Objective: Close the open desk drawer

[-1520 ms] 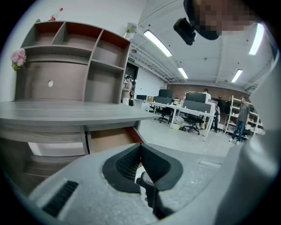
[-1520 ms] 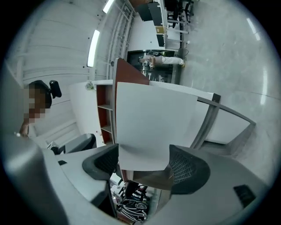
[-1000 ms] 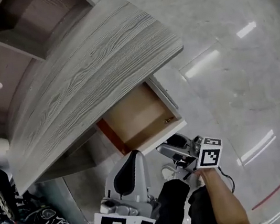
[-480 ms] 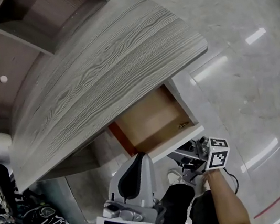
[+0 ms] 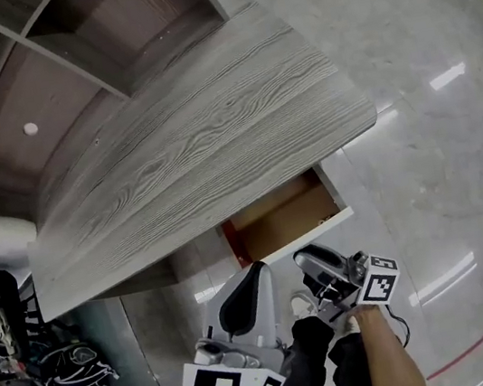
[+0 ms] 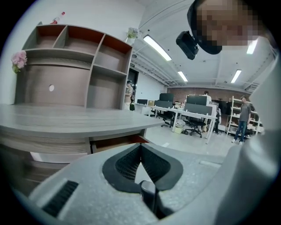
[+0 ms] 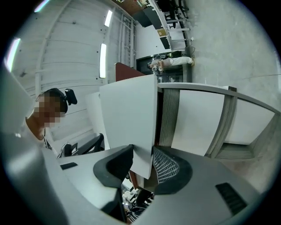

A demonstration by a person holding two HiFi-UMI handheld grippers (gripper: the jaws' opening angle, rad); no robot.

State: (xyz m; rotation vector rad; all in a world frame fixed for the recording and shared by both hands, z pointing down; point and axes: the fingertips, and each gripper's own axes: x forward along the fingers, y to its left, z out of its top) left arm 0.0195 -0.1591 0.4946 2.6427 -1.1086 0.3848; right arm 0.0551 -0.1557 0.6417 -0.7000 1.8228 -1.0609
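The grey wood-grain desk top overhangs the open drawer, whose brown inside shows behind a white front. My right gripper sits at that front's lower edge. In the right gripper view the white drawer front stands between the jaws of the right gripper, which are closing, both pads touching it. My left gripper hangs beside it to the left, below the drawer. Its jaws meet with nothing between them, and the drawer shows ahead under the desk.
A brown shelf unit stands behind the desk. Glossy floor spreads to the right. A dark bag lies at the lower left. Office desks and chairs and a standing person are far off.
The head view has shifted, so the desk top now covers more of the drawer's inside. Both grippers have risen slightly. The right gripper stays at the drawer's front.
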